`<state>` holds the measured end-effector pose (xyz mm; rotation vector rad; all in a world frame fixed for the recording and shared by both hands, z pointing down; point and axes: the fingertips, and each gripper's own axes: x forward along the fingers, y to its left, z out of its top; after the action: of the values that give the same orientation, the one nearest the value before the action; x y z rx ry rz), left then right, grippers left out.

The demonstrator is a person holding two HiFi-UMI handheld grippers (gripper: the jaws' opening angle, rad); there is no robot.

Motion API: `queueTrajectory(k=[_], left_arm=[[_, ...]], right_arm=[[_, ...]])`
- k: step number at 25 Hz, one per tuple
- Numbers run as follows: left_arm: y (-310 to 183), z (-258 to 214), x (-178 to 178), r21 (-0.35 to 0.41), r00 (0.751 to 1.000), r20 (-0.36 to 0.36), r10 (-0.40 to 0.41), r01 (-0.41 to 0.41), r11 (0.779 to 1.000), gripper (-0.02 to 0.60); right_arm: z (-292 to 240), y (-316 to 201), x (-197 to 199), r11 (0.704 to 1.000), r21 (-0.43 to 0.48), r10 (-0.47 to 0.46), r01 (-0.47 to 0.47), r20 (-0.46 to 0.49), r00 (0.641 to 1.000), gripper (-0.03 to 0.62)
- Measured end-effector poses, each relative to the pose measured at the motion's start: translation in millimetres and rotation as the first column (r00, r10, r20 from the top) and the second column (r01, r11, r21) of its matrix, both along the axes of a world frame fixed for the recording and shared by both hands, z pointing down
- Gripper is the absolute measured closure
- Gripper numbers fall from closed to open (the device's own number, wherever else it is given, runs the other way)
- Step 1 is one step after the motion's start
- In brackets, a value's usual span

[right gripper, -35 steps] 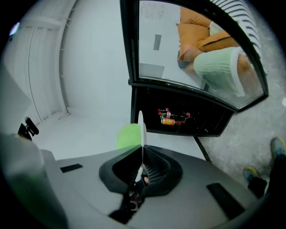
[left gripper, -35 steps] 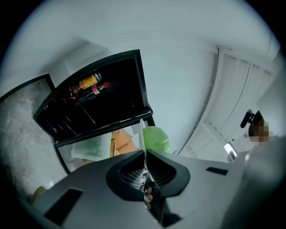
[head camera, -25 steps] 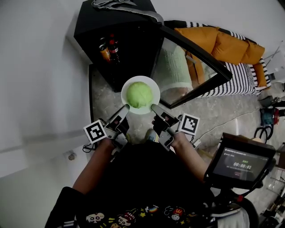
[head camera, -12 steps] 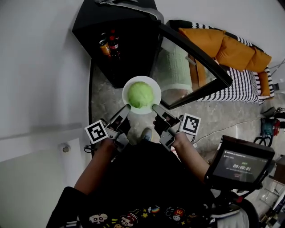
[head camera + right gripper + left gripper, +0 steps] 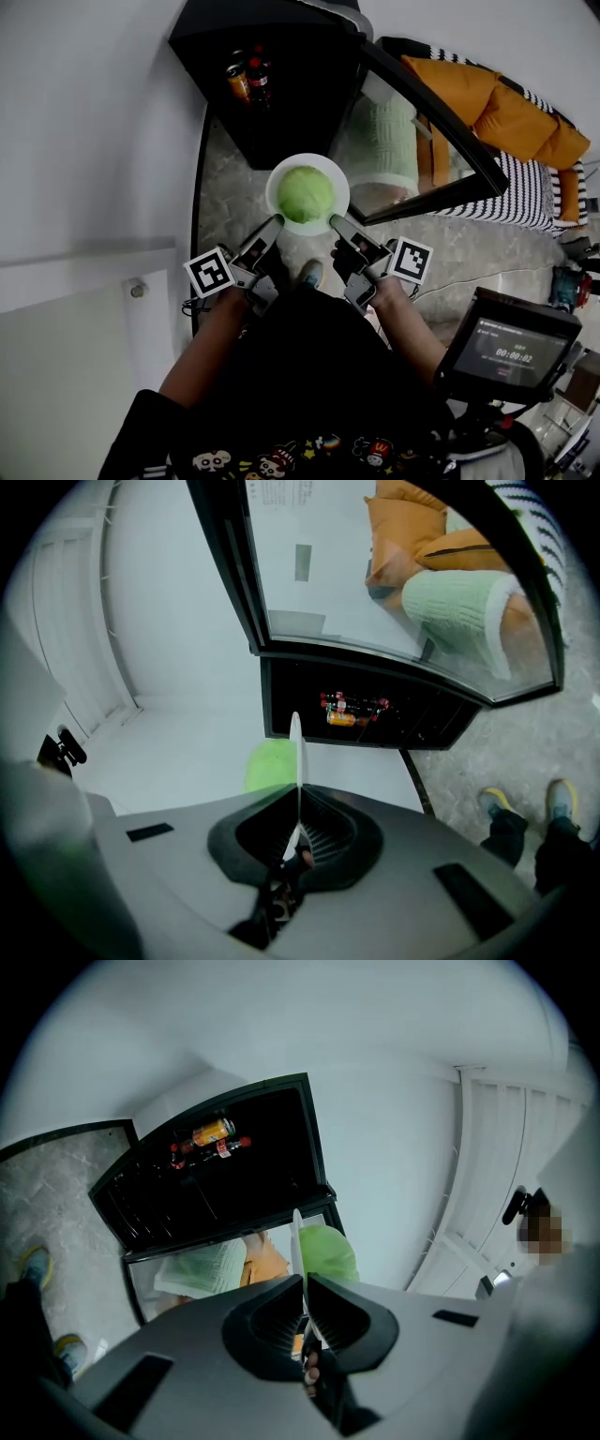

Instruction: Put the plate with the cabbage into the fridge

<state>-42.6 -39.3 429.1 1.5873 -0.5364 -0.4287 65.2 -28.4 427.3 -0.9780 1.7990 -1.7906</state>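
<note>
Just short of the fridge point(image 5: 281, 94), the left tool point(image 5: 277, 222) and right tool point(image 5: 334, 221) each pinch the white plate's point(image 5: 277, 187) rim, cabbage point(image 5: 307, 194) on top. With the fridge door point(image 5: 427, 127) open, setting the plate inside is still to do.

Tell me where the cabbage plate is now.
Head-view centre: the plate is clamped between the left hand-held gripper and right hand-held gripper, in front of the open fridge.

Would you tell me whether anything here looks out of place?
Nothing stands out: the green cabbage sits centred on the round white plate, which the left tongs and right tongs clamp by its rim.
</note>
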Motion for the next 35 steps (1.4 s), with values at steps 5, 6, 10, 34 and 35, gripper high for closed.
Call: queueTrajectory(k=[5,6,10,34,35], left_arm=[[-2.7,2.7,-0.8,-0.011,1.0,-0.009,-0.002,0.002,1.0,0.568],[-3.2,3.5,-0.9,-0.01,1.0,-0.008,0.001,-0.001,1.0,0.568],[-6.2,2.2,1.5,-0.004,1.0,-0.011,0.012,-0.012,1.0,0.568],[0.6,2.6,-0.9,0.002,1.0,0.021,-0.008,0.008,1.0,0.568],[0.6,2.9,-1.0,0.0,1.0,0.022,-0.008,0.008,1.0,0.568]], right_arm=[[1.3,-3.0,-2.5,1.0,-0.002,0.005,-0.005,0.003,1.0,0.577],[1.8,-3.0,-2.7,1.0,-0.006,0.01,-0.01,0.004,1.0,0.577],[1.8,-3.7,0.0,1.0,-0.009,0.023,-0.023,0.004,1.0,0.577],[4.5,-0.7,-1.8,1.0,-0.002,-0.005,0.005,0.015,1.0,0.577],[5.0,-0.8,-1.8,1.0,-0.001,-0.006,0.006,0.014,1.0,0.577]])
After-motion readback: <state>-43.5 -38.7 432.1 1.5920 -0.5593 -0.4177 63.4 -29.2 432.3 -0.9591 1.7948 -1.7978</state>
